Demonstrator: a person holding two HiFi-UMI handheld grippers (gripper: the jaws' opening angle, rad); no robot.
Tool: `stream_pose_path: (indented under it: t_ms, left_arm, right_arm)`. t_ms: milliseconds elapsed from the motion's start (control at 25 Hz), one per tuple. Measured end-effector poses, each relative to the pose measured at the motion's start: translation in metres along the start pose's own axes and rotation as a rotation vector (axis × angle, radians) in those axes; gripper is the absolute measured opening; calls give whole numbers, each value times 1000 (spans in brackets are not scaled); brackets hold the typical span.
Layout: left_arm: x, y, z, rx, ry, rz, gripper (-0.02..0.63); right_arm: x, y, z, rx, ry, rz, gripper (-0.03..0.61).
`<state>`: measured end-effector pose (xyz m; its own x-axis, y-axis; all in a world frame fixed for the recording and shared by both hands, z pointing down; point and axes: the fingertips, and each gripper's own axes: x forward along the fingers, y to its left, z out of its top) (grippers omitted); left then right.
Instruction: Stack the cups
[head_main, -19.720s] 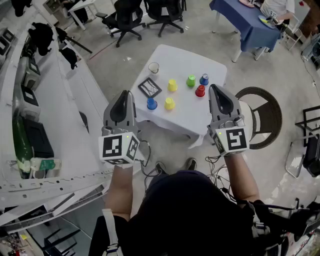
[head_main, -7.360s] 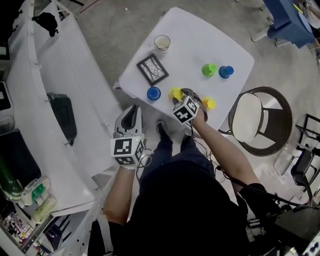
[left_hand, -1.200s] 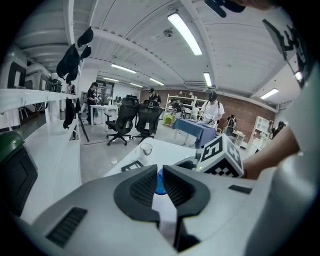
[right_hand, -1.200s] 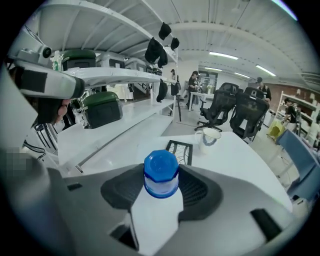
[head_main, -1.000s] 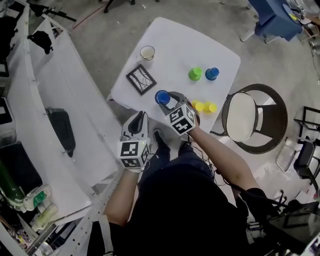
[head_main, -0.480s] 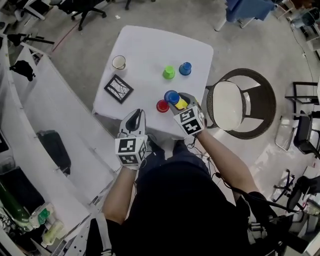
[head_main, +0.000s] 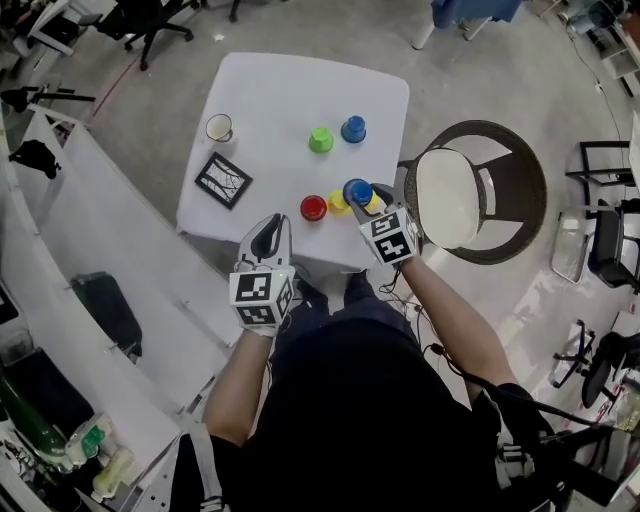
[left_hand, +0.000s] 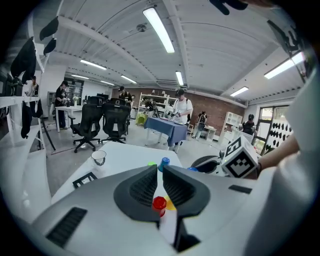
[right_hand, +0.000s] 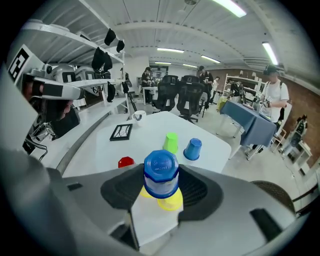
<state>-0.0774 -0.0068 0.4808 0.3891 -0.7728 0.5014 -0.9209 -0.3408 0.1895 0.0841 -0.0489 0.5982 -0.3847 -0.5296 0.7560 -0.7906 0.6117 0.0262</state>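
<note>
The blue cup (right_hand: 161, 175), upside down, is clamped between the jaws of your right gripper (head_main: 364, 198). A second ago it was further left along the tabletop's (head_main: 280, 100) front edge. It now hangs over the yellow cups (head_main: 338, 203), just right of the red cup (head_main: 313, 207). The likely next step is to lower it onto a yellow cup. Your left gripper (left_hand: 157, 170) waits empty, its jaws slightly apart.

The blue cup (right_hand: 161, 173) partly hides 2 yellow cups (right_hand: 172, 201) behind it.
</note>
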Motion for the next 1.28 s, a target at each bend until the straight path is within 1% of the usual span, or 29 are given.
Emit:
stream_pose_path:
  t_ms: [200,640,960,1040,1120,1200,1280]
  left_arm:
    - [-1,3,-1,-2,2,8,34]
    - [-4,11,-7,-13,12,21,34]
    - [-1,11,-7,-9,19,13,34]
    - [0,11,-7,-9,19,10,34]
    - [1,9,-5,-9,14,6,34]
    - [2,8,-3,-9,8,3,34]
    - [3,8,0,-8,4,2,34]
  right_arm:
    - [4,-1,-12,14,29,4,213]
    - [15,1,-20,14,56,3,215]
    - [20,1,-20,27,40,6,224]
    - [18,5,-17,39,14,30,270]
    - [10,7,-8,67,-45,58,298]
    - [-2,4,2,99,-118,72,304]
    - [-15,-4,11,129,-186,63,302]
